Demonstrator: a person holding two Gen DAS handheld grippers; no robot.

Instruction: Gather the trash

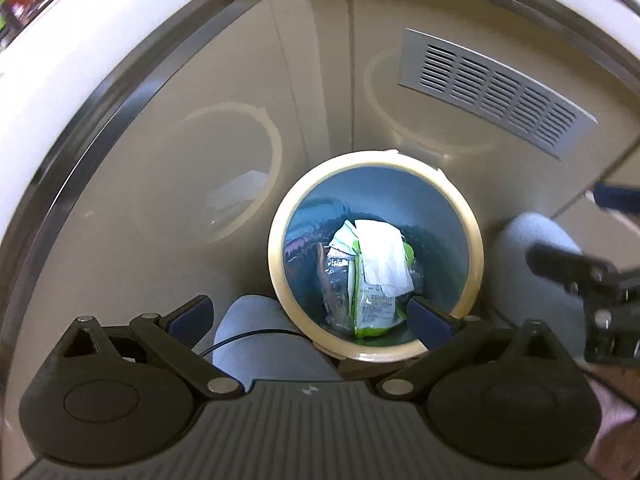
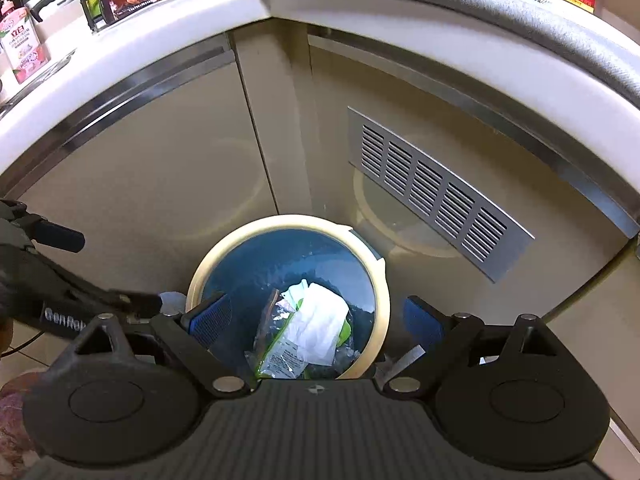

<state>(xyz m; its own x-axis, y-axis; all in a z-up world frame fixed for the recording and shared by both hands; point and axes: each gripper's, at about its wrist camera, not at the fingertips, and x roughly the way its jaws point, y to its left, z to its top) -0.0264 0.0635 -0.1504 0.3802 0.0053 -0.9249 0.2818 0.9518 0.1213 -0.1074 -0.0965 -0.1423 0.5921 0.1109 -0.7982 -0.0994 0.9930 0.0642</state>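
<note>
A round bin with a cream rim [image 1: 276,256] and blue liner stands on the floor in the cabinet corner; it also shows in the right wrist view [image 2: 382,300]. Inside lie a white tissue [image 1: 382,252] on a green-and-white wrapper [image 1: 372,308] and clear plastic [image 1: 334,280]; the tissue [image 2: 320,320], wrapper [image 2: 280,356] and plastic [image 2: 266,320] show again. My left gripper [image 1: 310,316] is open and empty above the bin's near rim. My right gripper [image 2: 318,318] is open and empty over the bin; it shows at the right edge of the left wrist view [image 1: 600,280].
Beige cabinet doors meet in a corner behind the bin, with a metal vent grille [image 2: 432,188] on the right door. A white countertop [image 2: 160,36] above carries bottles and packets. Grey slippers [image 1: 256,340] stand beside the bin. My left gripper's arm [image 2: 60,284] crosses at the left.
</note>
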